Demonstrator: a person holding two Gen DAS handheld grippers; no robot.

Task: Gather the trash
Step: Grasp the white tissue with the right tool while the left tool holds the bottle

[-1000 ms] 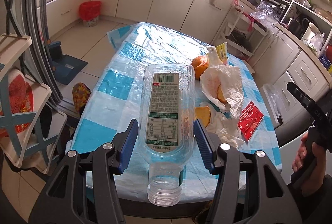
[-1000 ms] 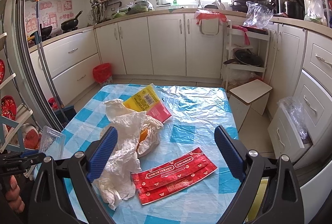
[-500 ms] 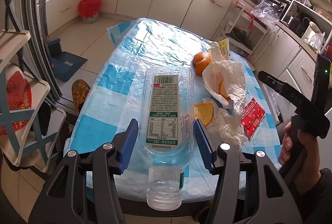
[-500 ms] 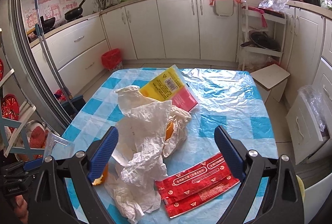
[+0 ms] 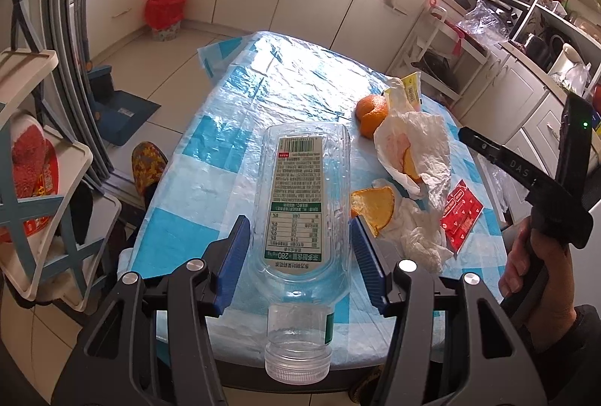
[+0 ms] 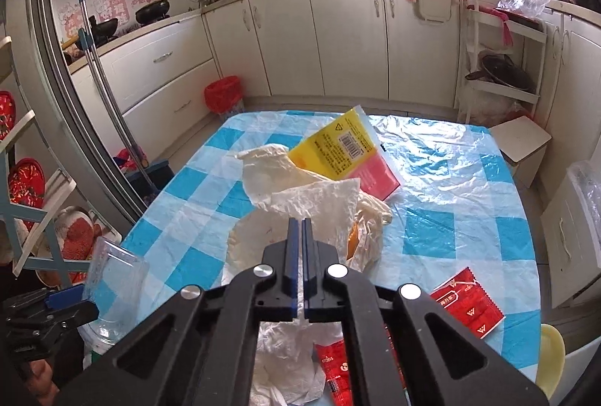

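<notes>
orange peel mostly under tissue, perhaps

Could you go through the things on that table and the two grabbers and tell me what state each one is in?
Plastic bottle: empty, capless, held by the left gripper.
Right gripper: jaws nearly shut, above the crumpled tissue.
Orange: whole, unpeeled.
Orange peel: torn off, lying loose.
Red wrappers: flat on the table.
Yellow packet: propped against the tissue.
</notes>
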